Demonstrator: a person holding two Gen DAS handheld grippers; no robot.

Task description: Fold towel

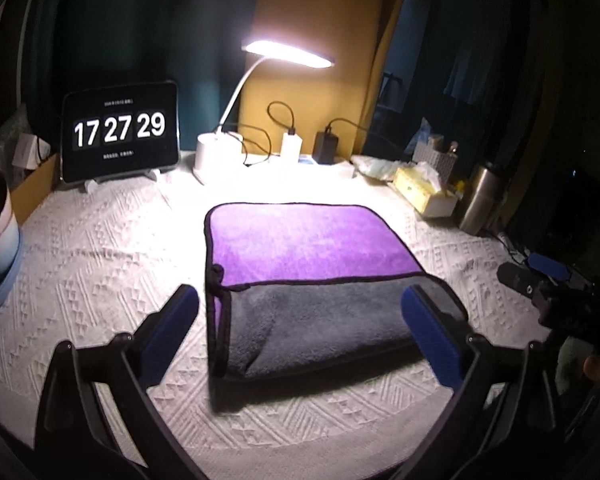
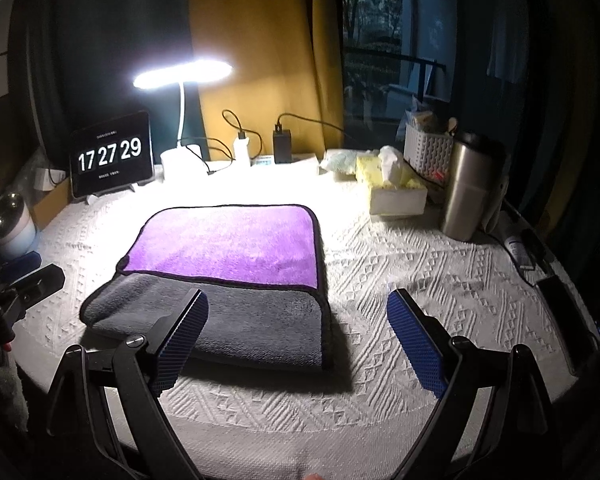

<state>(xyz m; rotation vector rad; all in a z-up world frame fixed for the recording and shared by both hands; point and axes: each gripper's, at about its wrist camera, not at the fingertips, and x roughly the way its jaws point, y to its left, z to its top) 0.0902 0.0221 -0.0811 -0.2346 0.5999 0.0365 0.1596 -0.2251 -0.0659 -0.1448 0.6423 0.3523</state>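
Left gripper [image 1: 300, 322]: jaws spread wide, holding nothing; blue ribbed pads on black fingers.
Right gripper [image 2: 298, 334]: jaws likewise spread wide and empty; same blue pads, black frame.
Towel [image 1: 300, 280]: straight ahead of both grippers, flat on the tablecloth [image 1: 100, 248], near gray fold just beyond the fingertips.
Towel relative to left gripper: its near left corner sits between the fingers, its right part passes behind the right finger.
Towel relative to right gripper: offset left; its near right corner lies between the fingers, its body runs behind the left finger.
Long axis: nearly square as it lies; the gray fold edge runs crosswise to both grippers.
Nearer hand: judged about equal, one at each near corner.
Fold state: judged partly folded, gray flap over purple face.
Towel material: plush microfibre, purple one side, gray the other, dark piped hem, rounded corners, small loop at the left edge.
Tablecloth: white, woven diamond relief, matte.
Background: lit desk lamp [image 1: 288, 54], clock display [image 1: 120, 130], steel tumbler [image 2: 470, 184].
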